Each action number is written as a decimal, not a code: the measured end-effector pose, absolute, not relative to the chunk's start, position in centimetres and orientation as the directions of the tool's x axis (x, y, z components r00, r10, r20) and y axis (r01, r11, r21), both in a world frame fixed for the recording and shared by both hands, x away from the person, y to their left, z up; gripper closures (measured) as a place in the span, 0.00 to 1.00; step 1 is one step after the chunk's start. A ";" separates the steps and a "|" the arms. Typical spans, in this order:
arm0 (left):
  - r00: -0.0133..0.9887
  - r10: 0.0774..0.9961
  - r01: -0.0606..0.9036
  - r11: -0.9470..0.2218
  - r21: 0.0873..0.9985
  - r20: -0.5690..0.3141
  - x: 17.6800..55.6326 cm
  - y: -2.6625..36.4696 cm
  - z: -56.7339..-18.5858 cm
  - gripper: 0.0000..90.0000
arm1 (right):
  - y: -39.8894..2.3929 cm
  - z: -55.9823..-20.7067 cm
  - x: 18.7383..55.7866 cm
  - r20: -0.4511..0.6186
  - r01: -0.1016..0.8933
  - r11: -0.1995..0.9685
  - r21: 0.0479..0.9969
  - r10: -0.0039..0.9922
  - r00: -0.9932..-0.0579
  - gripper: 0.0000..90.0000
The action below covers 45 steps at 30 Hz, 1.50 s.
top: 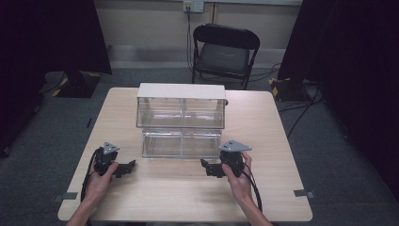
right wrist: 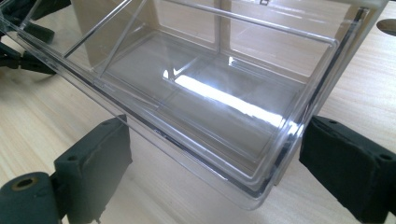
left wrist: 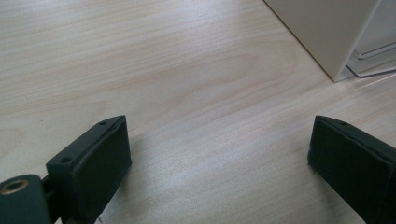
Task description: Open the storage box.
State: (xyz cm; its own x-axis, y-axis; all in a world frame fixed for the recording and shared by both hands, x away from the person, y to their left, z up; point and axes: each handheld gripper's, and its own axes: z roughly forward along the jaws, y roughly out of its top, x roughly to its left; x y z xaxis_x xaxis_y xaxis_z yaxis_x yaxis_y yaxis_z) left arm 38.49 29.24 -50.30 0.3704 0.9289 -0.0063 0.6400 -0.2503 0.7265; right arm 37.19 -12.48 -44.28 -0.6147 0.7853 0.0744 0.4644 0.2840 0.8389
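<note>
You hold both the left gripper [top: 126,167] and right gripper [top: 208,167] spread wide and empty on the worktop [top: 188,193] (the clear drawer unit [top: 181,123] seemingly untouched), so everything remains.

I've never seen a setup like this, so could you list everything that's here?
Table: one, light wood, centre of the room.
Drawer unit: one, clear plastic with a white top, two tiers, middle of the table; the lower drawer looks empty.
Folding chair: one, black, behind the table.
Wall socket: one, back wall.
Tape marks: grey, near table corners.
Left tongs: black, open, on the table left of the unit.
Right tongs: black, open, facing the lower drawer.
Hands: two, holding the tongs.
</note>
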 end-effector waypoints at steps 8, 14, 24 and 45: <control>0.371 0.929 0.640 -0.250 0.727 -0.007 38.5 29.2 -50.3 0.06 | -12.5 -44.1 37.2 0.073 0.459 0.282 0.843 0.785 -0.615 0.09; 0.370 0.929 0.640 -0.250 0.727 -0.007 38.5 29.2 -50.3 0.06 | -12.4 -43.9 37.1 0.076 0.457 0.273 0.846 0.787 -0.612 0.09; 0.370 0.929 0.640 -0.250 0.727 -0.007 38.5 29.2 -50.3 0.06 | -12.5 -43.8 37.2 0.081 0.459 0.270 0.846 0.787 -0.612 0.09; 0.370 0.929 0.640 -0.250 0.727 -0.007 38.5 29.2 -50.3 0.06 | -12.4 -43.4 37.3 0.093 0.479 0.264 0.837 0.794 -0.600 0.08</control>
State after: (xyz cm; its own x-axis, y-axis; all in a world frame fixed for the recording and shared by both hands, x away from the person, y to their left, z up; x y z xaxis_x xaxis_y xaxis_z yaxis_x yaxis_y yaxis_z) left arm 38.49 29.24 -50.30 0.3703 0.9289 -0.0068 0.6400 -0.2498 0.7266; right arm 37.34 -12.42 -43.44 -0.6002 0.7945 0.0925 0.4789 0.2643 0.8371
